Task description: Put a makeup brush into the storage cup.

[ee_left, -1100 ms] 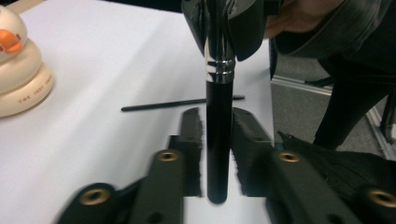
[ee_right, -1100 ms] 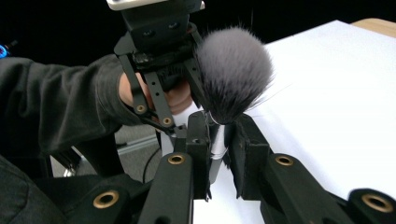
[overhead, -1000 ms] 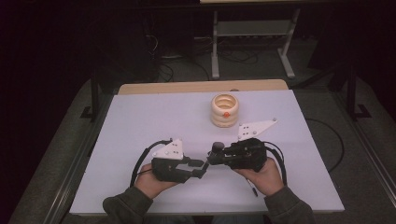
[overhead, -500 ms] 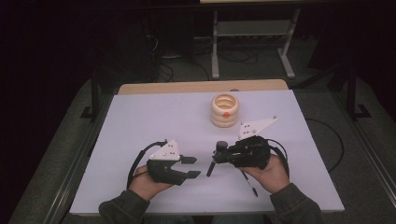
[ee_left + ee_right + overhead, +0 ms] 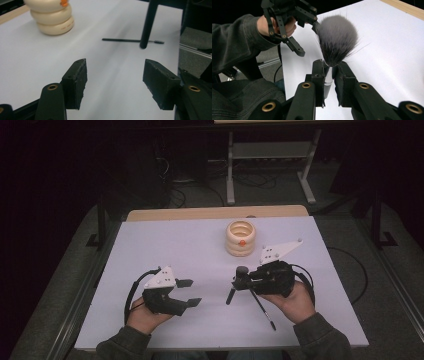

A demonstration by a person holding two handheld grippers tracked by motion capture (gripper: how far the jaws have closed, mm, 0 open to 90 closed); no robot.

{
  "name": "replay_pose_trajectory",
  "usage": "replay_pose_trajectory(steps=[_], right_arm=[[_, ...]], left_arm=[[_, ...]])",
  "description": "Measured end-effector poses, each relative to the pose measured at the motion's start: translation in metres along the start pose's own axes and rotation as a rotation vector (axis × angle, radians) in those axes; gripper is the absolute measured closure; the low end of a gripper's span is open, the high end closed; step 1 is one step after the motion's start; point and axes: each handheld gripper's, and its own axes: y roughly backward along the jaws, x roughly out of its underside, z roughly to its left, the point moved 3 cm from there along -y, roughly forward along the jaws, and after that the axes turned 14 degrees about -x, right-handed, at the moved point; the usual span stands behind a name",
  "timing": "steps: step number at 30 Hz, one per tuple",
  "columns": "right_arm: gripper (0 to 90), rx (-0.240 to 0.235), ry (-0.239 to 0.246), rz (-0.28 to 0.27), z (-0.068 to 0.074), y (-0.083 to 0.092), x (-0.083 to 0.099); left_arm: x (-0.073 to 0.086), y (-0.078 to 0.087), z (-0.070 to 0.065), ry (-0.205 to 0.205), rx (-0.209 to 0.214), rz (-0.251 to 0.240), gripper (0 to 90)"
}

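Pinching brush (image 5: 336, 40), right jaws; left jaws just spread, empty; wand (image 5: 261, 308), ring stack (image 5: 240, 239) nearby

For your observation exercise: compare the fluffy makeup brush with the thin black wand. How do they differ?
The makeup brush is clamped upright-ish in the right gripper; the thin wand lies flat on the white table, untouched. The brush has a big fluffy grey head; the wand's bristled tip is tiny. Both have slim black handles.
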Motion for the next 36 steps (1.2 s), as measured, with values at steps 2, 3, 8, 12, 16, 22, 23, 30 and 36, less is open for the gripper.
replay_pose_trajectory(steps=[2,3,8,12,16,22,23,30,36], right_arm=[[78.1,0.006,-0.005,-0.005,-0.001,0.001,0.000],[78.1,0.006,-0.005,-0.005,-0.001,0.001,0.000],[78.1,0.013,-0.011,-0.008,-0.006,0.006,-0.003],[78.1,0.021,-0.010,-0.013,-0.009,0.009,-0.007],[78.1,0.029,-0.015,-0.013,-0.014,0.012,-0.012],[78.1,0.050,-0.014,0.000,-0.019,0.016,-0.020],[78.0,0.051,-0.013,0.001,-0.020,0.016,-0.021],[78.1,0.070,-0.011,0.004,-0.028,0.024,-0.034],[78.0,0.083,-0.006,0.006,-0.034,0.028,-0.041]], left_arm=[[0.003,0.001,0.002,0.016,-0.012,-0.006,34.0],[0.003,0.001,0.002,0.016,-0.012,-0.006,33.5],[0.008,0.002,0.005,0.030,-0.040,-0.004,31.2],[0.011,0.003,0.007,0.042,-0.050,-0.002,30.3],[0.015,0.001,0.009,0.038,-0.049,0.002,29.4],[0.019,0.001,0.012,0.044,-0.059,0.009,28.2],[0.019,0.002,0.013,0.042,-0.061,0.008,28.2],[0.021,0.004,0.015,0.045,-0.066,0.012,27.9],[0.022,0.005,0.018,0.047,-0.073,0.010,27.7]])
